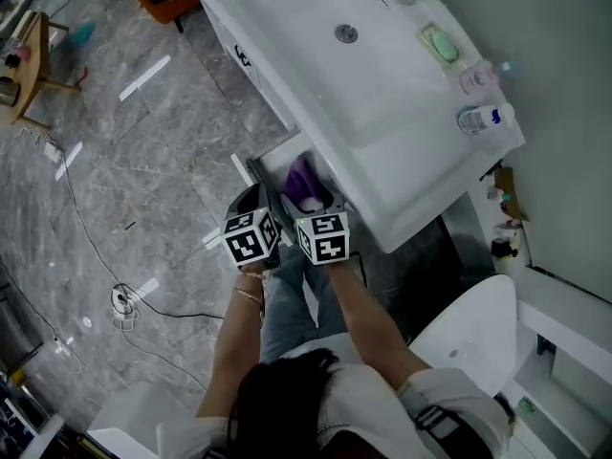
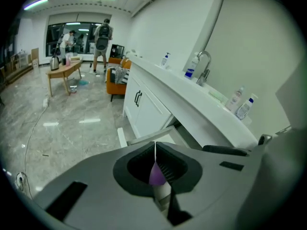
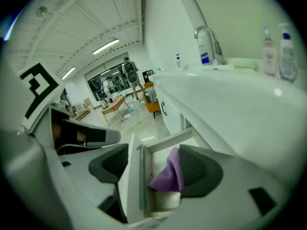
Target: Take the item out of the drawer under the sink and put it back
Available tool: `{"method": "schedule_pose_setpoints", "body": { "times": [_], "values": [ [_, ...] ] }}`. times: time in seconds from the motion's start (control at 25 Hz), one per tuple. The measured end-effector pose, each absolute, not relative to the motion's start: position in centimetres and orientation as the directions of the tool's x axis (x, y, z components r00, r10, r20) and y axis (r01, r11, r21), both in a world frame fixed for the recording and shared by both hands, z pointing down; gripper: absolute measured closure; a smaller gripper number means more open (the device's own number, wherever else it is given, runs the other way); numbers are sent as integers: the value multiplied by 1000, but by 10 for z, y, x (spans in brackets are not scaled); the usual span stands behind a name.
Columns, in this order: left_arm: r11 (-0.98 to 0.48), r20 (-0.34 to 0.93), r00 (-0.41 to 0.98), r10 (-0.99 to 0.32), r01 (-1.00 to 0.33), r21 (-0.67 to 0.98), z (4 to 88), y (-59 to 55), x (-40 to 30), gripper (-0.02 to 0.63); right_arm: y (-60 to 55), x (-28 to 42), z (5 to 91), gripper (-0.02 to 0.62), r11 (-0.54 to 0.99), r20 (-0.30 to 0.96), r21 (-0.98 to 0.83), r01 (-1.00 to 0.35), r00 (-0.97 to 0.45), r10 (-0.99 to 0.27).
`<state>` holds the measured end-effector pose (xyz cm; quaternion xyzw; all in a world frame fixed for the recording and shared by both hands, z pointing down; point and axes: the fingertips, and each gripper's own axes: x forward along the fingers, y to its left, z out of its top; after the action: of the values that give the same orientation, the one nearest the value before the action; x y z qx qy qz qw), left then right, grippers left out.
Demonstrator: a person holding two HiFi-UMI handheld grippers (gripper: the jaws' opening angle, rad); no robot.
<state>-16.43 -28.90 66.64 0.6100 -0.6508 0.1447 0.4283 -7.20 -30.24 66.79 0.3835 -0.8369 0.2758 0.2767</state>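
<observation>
Clearly the purple cloth (image 3: 170,174) lies inside the open drawer (image 3: 135,176) under the sink (image 1: 368,89), at lower centre of the right gripper view. The right claw (image 3: 153,169) is released, jaws wide around nothing. The left claw (image 2: 154,150) is clenched to a slit, empty.

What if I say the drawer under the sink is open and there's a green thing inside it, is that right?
Almost. The drawer under the sink is open, but the thing inside it is purple, not green. The head view shows it, and so does the right gripper view.
</observation>
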Motion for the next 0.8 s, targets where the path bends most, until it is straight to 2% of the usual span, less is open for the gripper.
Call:
{"method": "schedule_pose_setpoints", "body": {
  "times": [0.36,0.48,0.76,0.8],
  "values": [
    [174,661,110,-742,-921,349,611,-279,-155,595,-295,-65,603,264,616,619,-186,-766,-578,-531],
    [139,630,123,-767,-926,350,590,-279,-147,595,-294,-62,581,356,624,588,-170,-763,-587,-557],
    [79,562,143,-815,-933,352,548,-275,-125,595,-287,-55,539,489,649,523,-150,-746,-617,-588],
    [70,554,146,-820,-934,349,543,-274,-123,595,-287,-53,537,530,639,525,-153,-754,-610,-593]
  ]
}}
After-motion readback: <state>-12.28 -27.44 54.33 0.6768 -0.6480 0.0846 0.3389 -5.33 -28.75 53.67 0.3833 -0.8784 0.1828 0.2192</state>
